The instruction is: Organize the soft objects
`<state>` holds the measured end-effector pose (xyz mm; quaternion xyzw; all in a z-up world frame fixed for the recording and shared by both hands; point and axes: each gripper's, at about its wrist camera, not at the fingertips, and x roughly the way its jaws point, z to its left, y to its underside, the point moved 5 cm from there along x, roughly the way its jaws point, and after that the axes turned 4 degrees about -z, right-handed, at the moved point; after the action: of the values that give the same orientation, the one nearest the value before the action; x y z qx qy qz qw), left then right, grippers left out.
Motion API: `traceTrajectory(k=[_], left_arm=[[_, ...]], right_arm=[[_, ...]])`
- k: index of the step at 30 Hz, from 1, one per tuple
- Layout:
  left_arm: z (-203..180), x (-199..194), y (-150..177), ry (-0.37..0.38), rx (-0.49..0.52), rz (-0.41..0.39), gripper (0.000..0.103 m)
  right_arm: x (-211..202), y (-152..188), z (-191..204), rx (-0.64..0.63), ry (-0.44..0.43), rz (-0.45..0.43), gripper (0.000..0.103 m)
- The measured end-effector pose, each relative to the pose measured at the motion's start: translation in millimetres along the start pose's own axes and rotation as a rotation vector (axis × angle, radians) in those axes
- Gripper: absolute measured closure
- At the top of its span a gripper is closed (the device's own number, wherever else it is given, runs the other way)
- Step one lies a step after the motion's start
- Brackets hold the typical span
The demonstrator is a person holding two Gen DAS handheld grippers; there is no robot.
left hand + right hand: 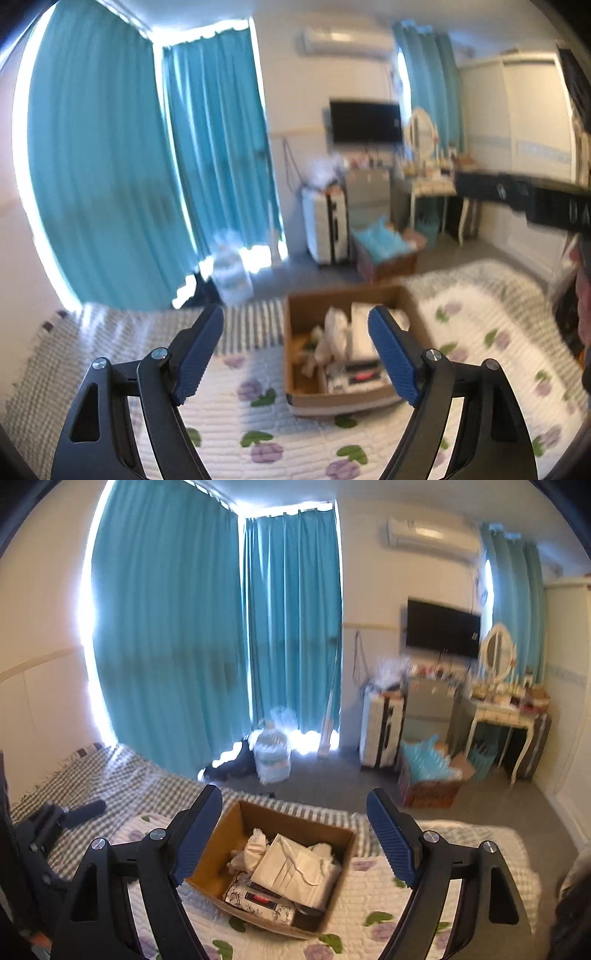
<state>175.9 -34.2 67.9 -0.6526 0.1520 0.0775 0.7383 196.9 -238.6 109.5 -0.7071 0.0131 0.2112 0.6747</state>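
Two claws, both spread wide and gripping nothing: left claw (295,354) raised above the floral quilt (480,314), right claw (295,836) raised over the cardboard box (218,853). Box sitting open on the quilted bed, between the blue pads (197,838) in the right wrist view, just right of centre in the left. Inside it, crumpled cream cloth (251,851) at the far side, a white paper bag (295,867) lying across the middle, a floral-print packet (258,901) at the near edge. Beyond the bed, teal curtains (166,627), a wall television (441,627), a white dressing table (498,712); left view blurred
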Motion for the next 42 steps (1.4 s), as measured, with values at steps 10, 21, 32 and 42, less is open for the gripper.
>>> traceTrajectory(k=[10,21,32,42], left_arm=[[19,-129,-20,-0.066,-0.090,-0.253,0.000],[8,-104,72,-0.125,-0.105,-0.243,0.000],[4,-57,124,-0.100,-0.109,-0.107,0.000],[6,-62,125,-0.089,-0.128,-0.101,0.000]], right_arm=[[-147,-19,19,-0.061,0.080,-0.175,0.000],[-144,93,25,0.042,0.057,-0.202,0.000],[-73,162,11,0.097,0.058,-0.054,0.000],[-77,157,16,0.081,0.073,-0.056,0.000]])
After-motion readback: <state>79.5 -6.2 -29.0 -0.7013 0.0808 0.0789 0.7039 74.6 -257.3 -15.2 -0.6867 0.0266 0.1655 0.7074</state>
